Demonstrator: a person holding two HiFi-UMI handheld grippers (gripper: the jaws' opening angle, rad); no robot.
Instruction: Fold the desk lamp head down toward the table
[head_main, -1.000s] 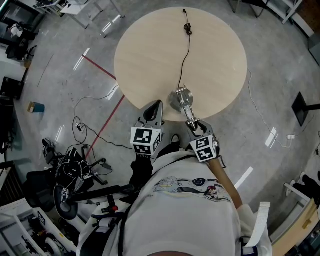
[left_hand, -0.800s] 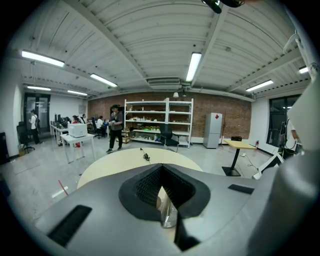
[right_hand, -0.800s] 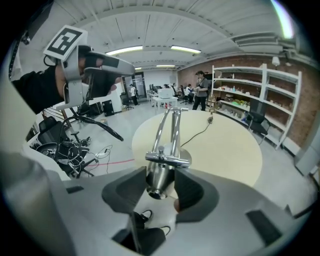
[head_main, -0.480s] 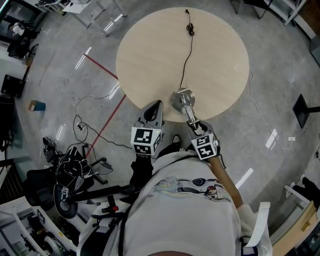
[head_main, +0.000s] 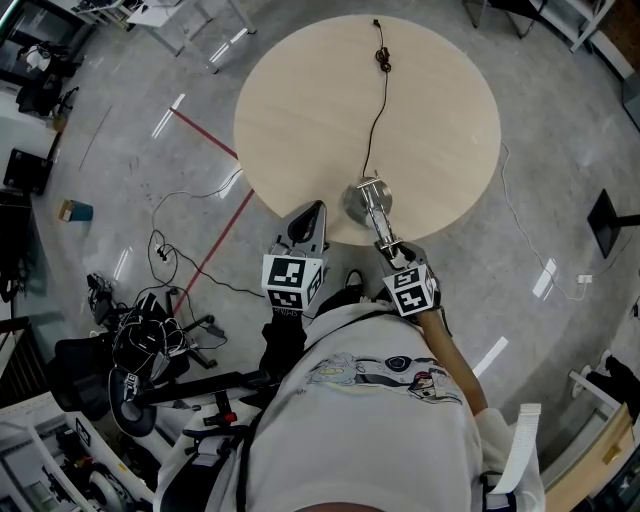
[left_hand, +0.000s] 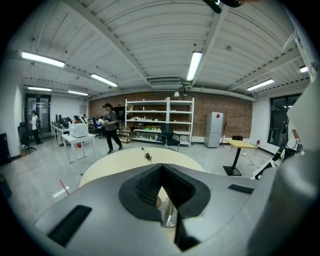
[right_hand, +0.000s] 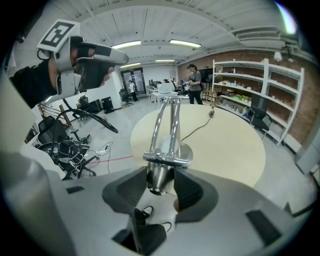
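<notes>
The round surface (head_main: 300, 100) carries the desk lamp (head_main: 366, 205) at its near edge, right in front of you, with the disc base (head_main: 354, 201) sitting flat. From the base, the twin chrome arm (right_hand: 168, 120) leans up and back toward you. That is the lamp's long axis, running from the surface's edge out to your right hand.

The lamp head (right_hand: 159, 172), a small metal cone, is still held up in the air, its narrow end pointing at you and somewhat downward. So the fold looks barely started, if at all: you still have to swing the head down to the surface.

Your right tongs (right_hand: 158, 176) are clenched on the lamp head, one pad on each side. Your left tongs (left_hand: 161, 170) are closed on nothing, just beside the base.

The cord (head_main: 375, 110) trails across to the far side
</notes>
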